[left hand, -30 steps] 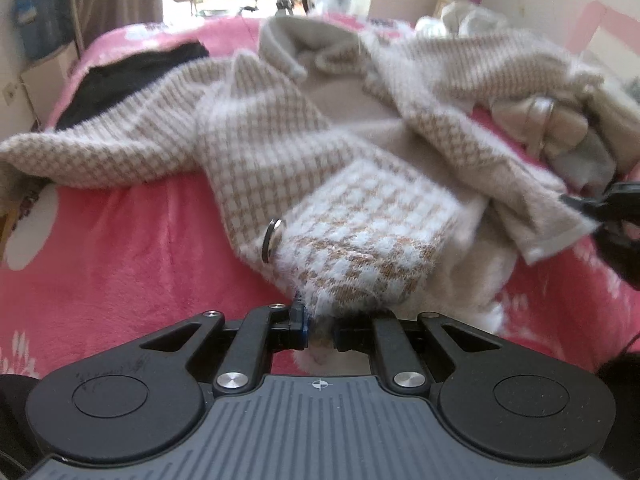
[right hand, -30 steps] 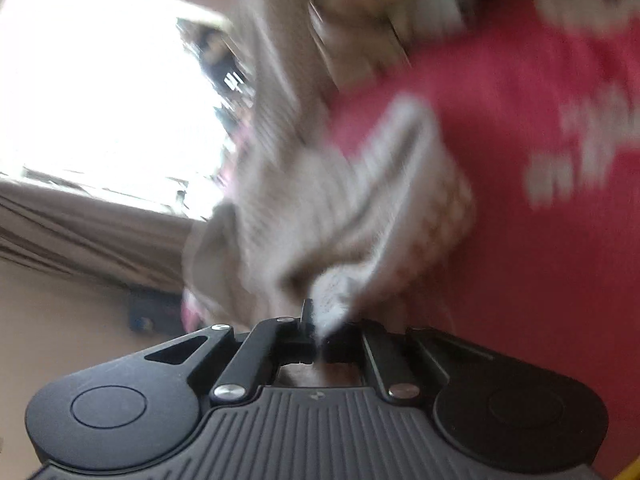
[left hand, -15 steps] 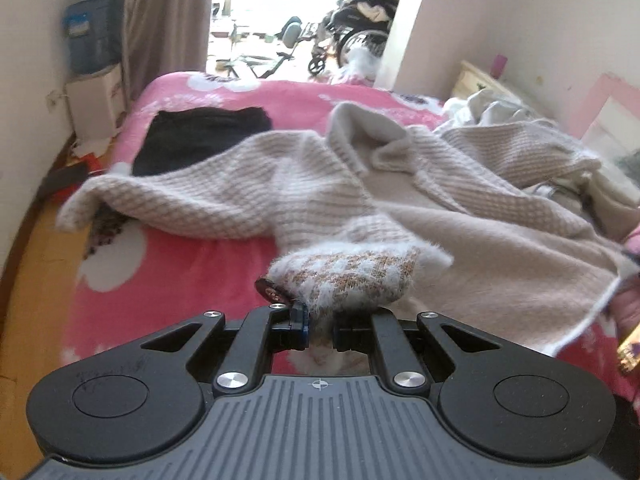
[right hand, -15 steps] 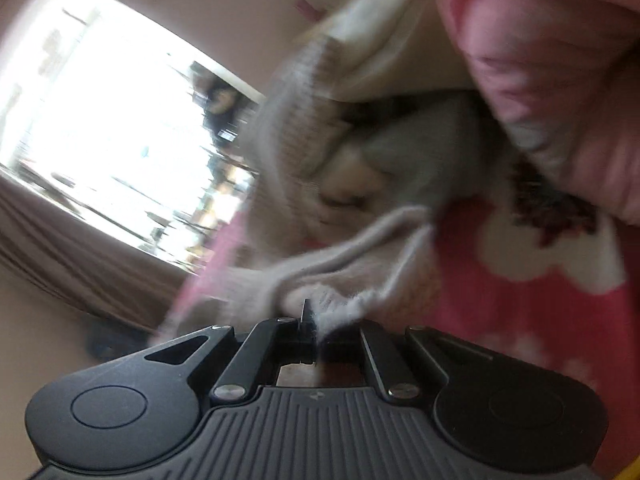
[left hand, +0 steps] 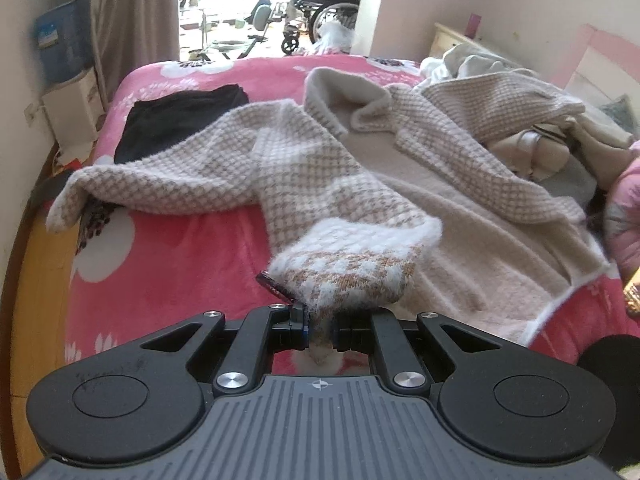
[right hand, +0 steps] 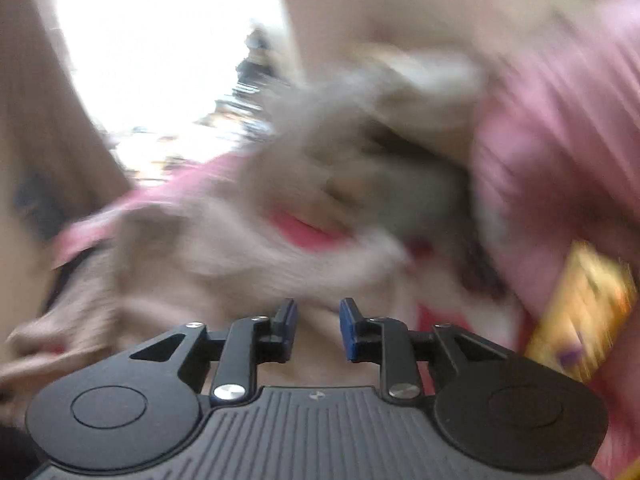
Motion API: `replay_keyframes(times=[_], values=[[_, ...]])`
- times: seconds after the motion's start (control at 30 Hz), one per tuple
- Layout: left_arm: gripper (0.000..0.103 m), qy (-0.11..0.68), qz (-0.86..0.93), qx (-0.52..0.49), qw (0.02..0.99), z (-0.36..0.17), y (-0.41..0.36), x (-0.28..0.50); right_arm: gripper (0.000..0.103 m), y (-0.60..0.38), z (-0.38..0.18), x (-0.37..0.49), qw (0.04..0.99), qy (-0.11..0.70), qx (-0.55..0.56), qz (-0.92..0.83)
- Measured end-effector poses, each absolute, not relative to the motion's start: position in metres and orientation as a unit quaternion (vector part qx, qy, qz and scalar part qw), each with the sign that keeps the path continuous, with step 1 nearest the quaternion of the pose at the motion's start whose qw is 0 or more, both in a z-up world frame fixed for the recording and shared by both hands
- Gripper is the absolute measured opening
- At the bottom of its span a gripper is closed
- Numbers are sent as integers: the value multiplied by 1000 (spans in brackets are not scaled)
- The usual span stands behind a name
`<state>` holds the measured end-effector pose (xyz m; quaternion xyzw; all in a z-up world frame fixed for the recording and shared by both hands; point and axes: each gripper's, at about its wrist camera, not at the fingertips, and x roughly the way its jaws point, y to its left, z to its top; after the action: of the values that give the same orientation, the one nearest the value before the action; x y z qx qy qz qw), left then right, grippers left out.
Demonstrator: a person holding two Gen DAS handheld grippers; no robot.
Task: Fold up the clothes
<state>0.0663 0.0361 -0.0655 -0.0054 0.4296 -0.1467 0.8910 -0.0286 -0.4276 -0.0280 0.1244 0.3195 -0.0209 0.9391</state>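
A beige and white checked knit cardigan (left hand: 400, 184) lies spread across the pink flowered bed (left hand: 168, 264), inner side up, one sleeve stretched to the left. My left gripper (left hand: 319, 332) is shut on the cardigan's lower front corner (left hand: 352, 276), lifted off the bed, a dark button beside the left finger. In the blurred right wrist view, my right gripper (right hand: 318, 322) has its jaws opening with nothing between them; the cardigan's cloth (right hand: 240, 240) lies just beyond the fingertips.
A black garment (left hand: 176, 120) lies at the bed's far left. A heap of pale clothes (left hand: 540, 148) and pink bedding (left hand: 624, 208) crowd the right side. A white box (left hand: 72, 108) stands by the left wall, a wheelchair (left hand: 320, 4) in the doorway. A yellow packet (right hand: 580, 312) lies at right.
The right gripper let go of the cardigan edge, its jaws parted, and it rose and rolled. The left gripper lifted and drew back with the corner still held.
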Motion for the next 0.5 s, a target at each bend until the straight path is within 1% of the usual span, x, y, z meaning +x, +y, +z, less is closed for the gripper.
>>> replay_keyframes(times=[0.07,0.13,0.23,0.3,0.37,0.43,0.5], values=[[8,430,-151,-5,890,-67,35,64,33,-381,-14,-28,945,311,57,81],[8,430,-155,-4,889,-69,33,60,37,-335,-14,-25,929,316,12,190],[8,426,-155,-2,891,-70,32,53,43,-262,-44,-13,870,366,-52,325],[8,422,-150,-5,894,-70,33,50,48,-213,-70,-13,826,398,-131,377],[8,419,-146,-11,896,-70,36,48,49,-173,-95,-19,800,405,-212,388],[8,418,-145,-13,897,-70,37,48,48,-155,-123,-14,799,421,-236,358],[8,417,-145,-15,897,-70,38,47,3,-148,-147,-5,803,446,-223,326]])
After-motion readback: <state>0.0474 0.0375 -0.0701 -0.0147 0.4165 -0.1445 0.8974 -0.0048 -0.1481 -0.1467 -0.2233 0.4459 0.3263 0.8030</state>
